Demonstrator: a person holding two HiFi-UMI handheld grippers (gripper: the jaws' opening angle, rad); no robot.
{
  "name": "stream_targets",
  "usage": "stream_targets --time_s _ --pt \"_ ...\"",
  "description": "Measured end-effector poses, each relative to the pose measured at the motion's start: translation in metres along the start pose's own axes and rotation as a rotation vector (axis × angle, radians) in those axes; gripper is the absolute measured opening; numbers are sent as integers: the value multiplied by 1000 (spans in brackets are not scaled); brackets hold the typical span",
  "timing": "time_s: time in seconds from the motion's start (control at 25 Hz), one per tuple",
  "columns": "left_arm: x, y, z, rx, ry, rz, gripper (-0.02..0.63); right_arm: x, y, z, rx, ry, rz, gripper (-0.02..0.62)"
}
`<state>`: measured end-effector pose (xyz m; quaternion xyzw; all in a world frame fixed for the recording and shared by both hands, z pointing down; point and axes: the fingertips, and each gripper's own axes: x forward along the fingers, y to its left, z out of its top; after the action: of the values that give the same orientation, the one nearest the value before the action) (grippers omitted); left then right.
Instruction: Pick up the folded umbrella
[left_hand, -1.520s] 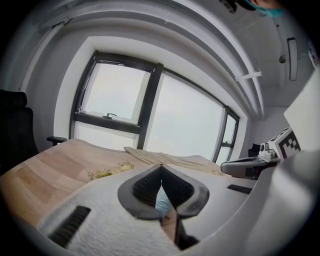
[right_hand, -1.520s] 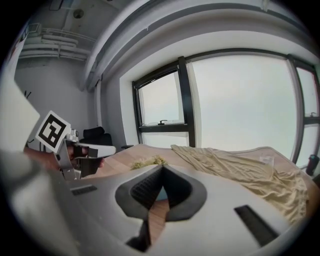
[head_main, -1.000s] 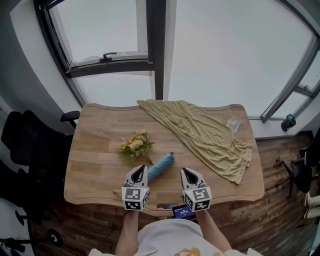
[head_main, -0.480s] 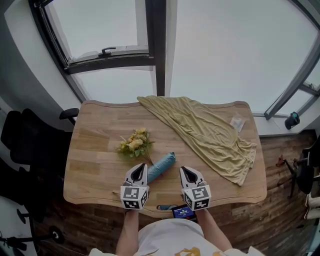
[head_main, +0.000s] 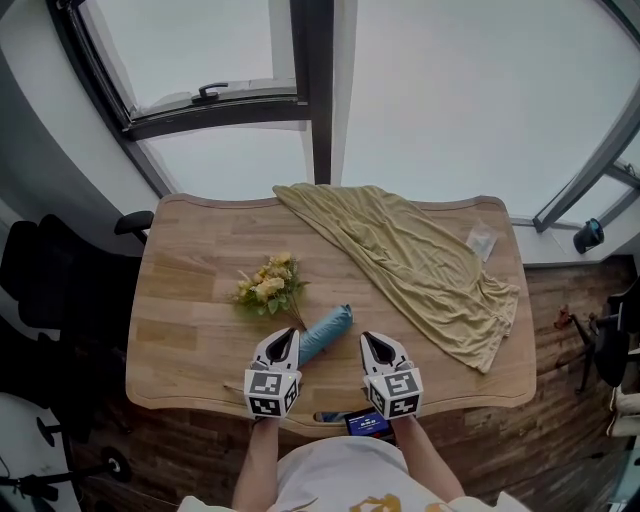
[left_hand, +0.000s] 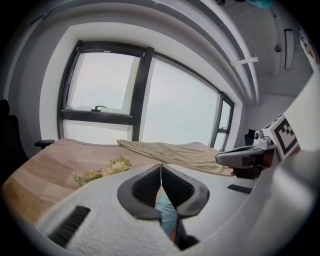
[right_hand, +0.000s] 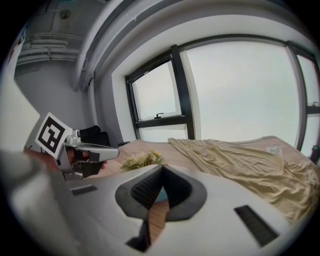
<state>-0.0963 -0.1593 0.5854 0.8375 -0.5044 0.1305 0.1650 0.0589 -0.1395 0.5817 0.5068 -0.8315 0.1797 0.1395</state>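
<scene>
The folded umbrella (head_main: 325, 332), a short light-blue roll, lies on the wooden table (head_main: 190, 300) near the front edge. It is between and just beyond my two grippers. My left gripper (head_main: 286, 336) is shut and empty, its tips just left of the umbrella's near end. In the left gripper view the tips of the left gripper (left_hand: 160, 165) touch, and the blue umbrella (left_hand: 167, 215) shows below them. My right gripper (head_main: 372, 340) is shut and empty, a little to the right of the umbrella. In the right gripper view a blue sliver of the umbrella (right_hand: 161, 195) shows behind the shut right gripper (right_hand: 162, 166).
A bunch of yellow flowers (head_main: 268, 286) lies beyond the umbrella to the left. An olive-yellow cloth (head_main: 420, 260) is spread from the back middle to the right edge, with a small clear packet (head_main: 481, 241) beside it. A phone (head_main: 367, 424) sits at the person's waist. A black chair (head_main: 40, 280) stands to the left.
Both grippers have sunk a little over the front edge and the view has shifted slightly. The umbrella, flowers and cloth lie where they were.
</scene>
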Motion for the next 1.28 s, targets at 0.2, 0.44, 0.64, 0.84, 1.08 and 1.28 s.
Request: stream_targets --time_s 0.2,0.44,0.64,0.84,1.08,1.28 --pt "10 3 -16 2 53 5 21 10 -4 -13 6 40 5 11" --pt "23 3 -39 1 144 -22 23 25 -5 -31 7 87 26 11" --pt "33 -1 -54 0 209 -61 87 34 -5 -39 9 111 43 11" --pt "43 -6 -74 73 303 -101 168 40 -5 -47 8 128 49 12" --pt "54 -25 -111 160 463 -201 243 40 -13 -57 28 145 48 11" --pt "60 -29 -129 258 554 -241 289 44 -20 -60 38 147 43 11"
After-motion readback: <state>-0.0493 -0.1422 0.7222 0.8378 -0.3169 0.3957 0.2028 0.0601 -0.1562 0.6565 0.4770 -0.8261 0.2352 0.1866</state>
